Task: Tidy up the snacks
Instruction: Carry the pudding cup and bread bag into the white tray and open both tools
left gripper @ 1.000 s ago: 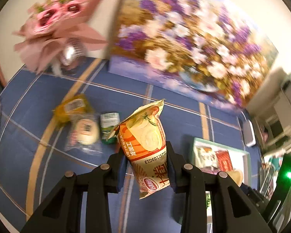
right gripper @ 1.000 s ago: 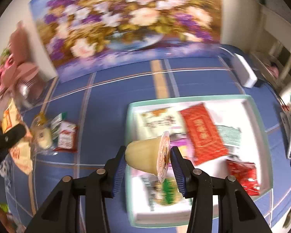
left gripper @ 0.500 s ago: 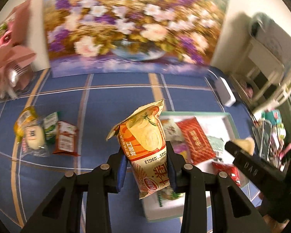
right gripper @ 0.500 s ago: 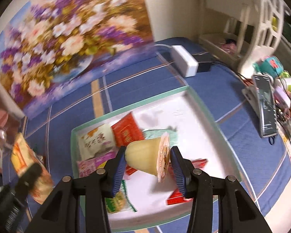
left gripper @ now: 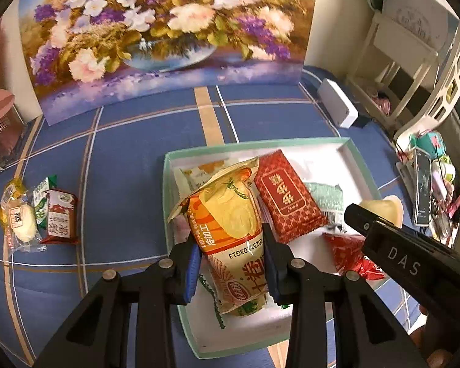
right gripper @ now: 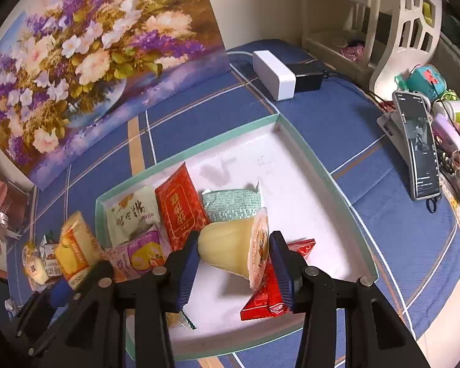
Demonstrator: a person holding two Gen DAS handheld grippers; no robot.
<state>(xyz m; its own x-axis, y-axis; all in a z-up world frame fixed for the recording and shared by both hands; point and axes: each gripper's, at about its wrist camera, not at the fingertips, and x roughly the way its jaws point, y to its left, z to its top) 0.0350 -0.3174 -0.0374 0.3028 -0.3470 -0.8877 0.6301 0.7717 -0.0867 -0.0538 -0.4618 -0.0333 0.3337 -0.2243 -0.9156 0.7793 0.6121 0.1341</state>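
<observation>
My left gripper (left gripper: pixel 231 268) is shut on an orange and yellow snack bag (left gripper: pixel 230 230), held upright above the left part of the white tray with a green rim (left gripper: pixel 319 142). My right gripper (right gripper: pixel 233 265) is shut on a pale yellow jelly cup (right gripper: pixel 230 247), held on its side over the tray (right gripper: pixel 303 184). The tray holds a red packet (left gripper: pixel 286 204), a green foil packet (right gripper: pixel 230 204) and several other snacks. The bag and left gripper also show in the right wrist view (right gripper: pixel 75 251). The jelly cup shows in the left wrist view (left gripper: pixel 385 208).
Three loose snacks (left gripper: pixel 36 214) lie on the blue checked cloth left of the tray. A flower painting (left gripper: pixel 156 30) stands at the back. A white box (right gripper: pixel 274 73), a phone on a stand (right gripper: pixel 417 150) and clutter sit on the right.
Both grippers have swung right with their loads. The left one has moved from above the loose snacks to over the tray. The right one has moved further over the tray's right part.
</observation>
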